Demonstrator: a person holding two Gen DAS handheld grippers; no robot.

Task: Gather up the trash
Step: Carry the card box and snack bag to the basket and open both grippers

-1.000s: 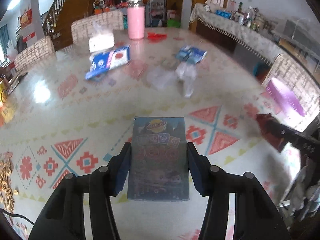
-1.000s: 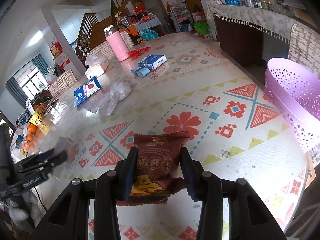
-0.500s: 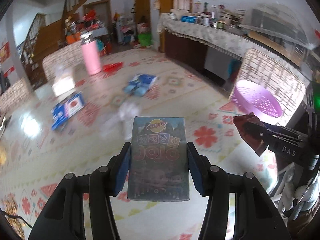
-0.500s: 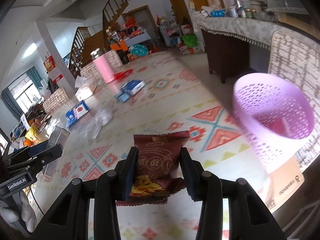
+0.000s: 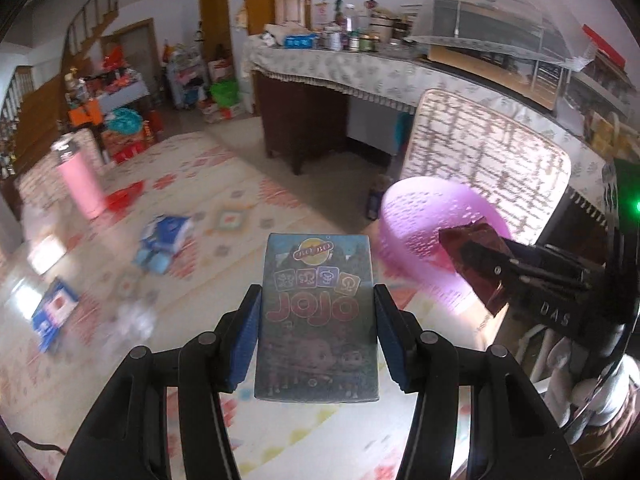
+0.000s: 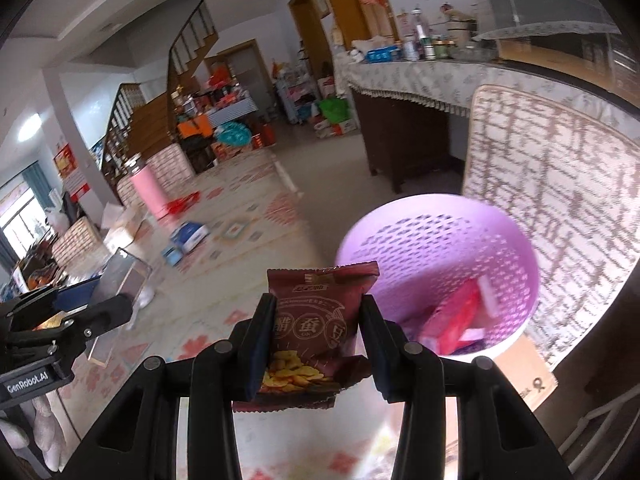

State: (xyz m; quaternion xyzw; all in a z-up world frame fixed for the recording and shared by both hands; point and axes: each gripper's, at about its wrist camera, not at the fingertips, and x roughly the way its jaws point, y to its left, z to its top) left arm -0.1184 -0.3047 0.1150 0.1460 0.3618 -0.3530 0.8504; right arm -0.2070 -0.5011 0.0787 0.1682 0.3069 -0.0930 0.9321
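Patterned table point(image 5: 280, 208) holds pink bottle point(image 5: 80, 188), blue packets point(image 5: 164, 240).

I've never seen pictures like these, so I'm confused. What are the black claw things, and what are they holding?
Those are two hand-held grabbers; a person holds one in each hand. Each has a small camera looking along its jaws, so one picture comes from each.

The left gripper is shut on a flat grey-blue JOJO snack box. The right gripper is shut on a dark red crinkly chip bag.

Ahead sits a round purple plastic basket with holes, with red wrappers already inside. Blue packets and a tall pink bottle remain on the patterned tablecloth.
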